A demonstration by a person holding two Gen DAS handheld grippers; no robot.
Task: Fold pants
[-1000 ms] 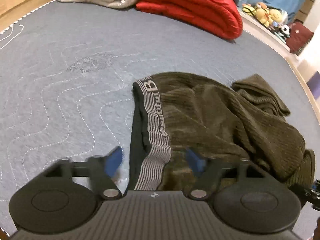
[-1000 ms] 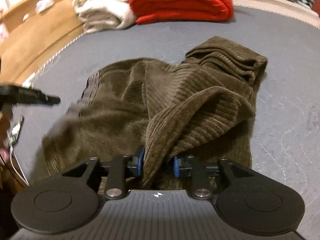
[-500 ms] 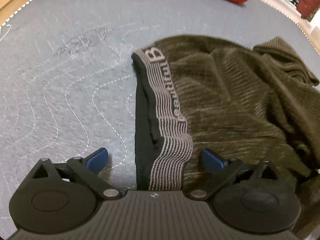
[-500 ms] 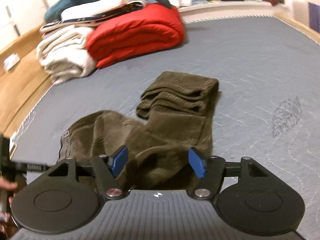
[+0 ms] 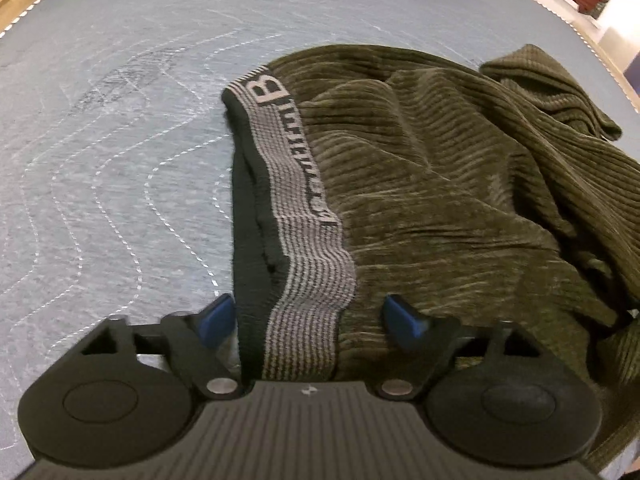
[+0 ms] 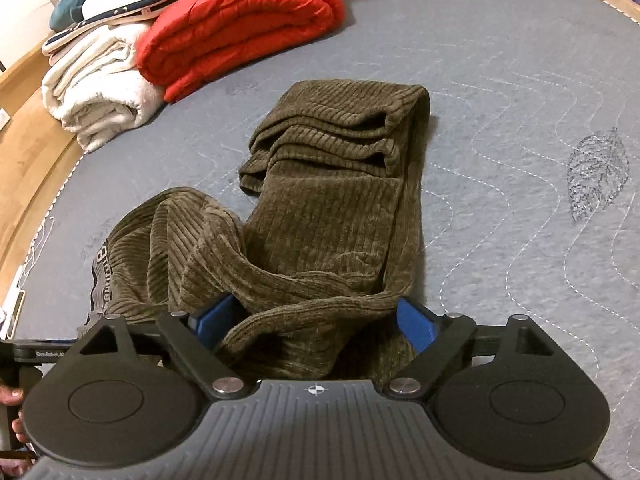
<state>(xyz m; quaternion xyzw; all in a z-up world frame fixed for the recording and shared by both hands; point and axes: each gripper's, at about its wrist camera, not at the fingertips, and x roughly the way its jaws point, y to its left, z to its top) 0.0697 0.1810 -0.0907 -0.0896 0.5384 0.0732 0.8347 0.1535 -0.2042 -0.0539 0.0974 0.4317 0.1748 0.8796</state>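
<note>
Olive corduroy pants [image 5: 432, 184] lie crumpled on a grey quilted mattress [image 5: 100, 152], with a grey striped waistband [image 5: 304, 220] bearing lettering. My left gripper [image 5: 308, 316] is open, its blue pads either side of the near end of the waistband. In the right wrist view the pants [image 6: 332, 216] stretch away, the leg ends bunched at the far end [image 6: 344, 124]. My right gripper [image 6: 316, 320] is open, with a fold of the pants lying between its pads.
A folded red quilt [image 6: 240, 24] and a folded white blanket [image 6: 100, 88] lie at the far end of the mattress. A wooden bed frame [image 6: 24, 148] runs along the left. The other gripper and a hand show at the left edge [image 6: 16, 360].
My right gripper opened and let go of the pants fold, which dropped onto the mattress. My left gripper came lower and closer over the waistband, its jaws narrowing a little.
</note>
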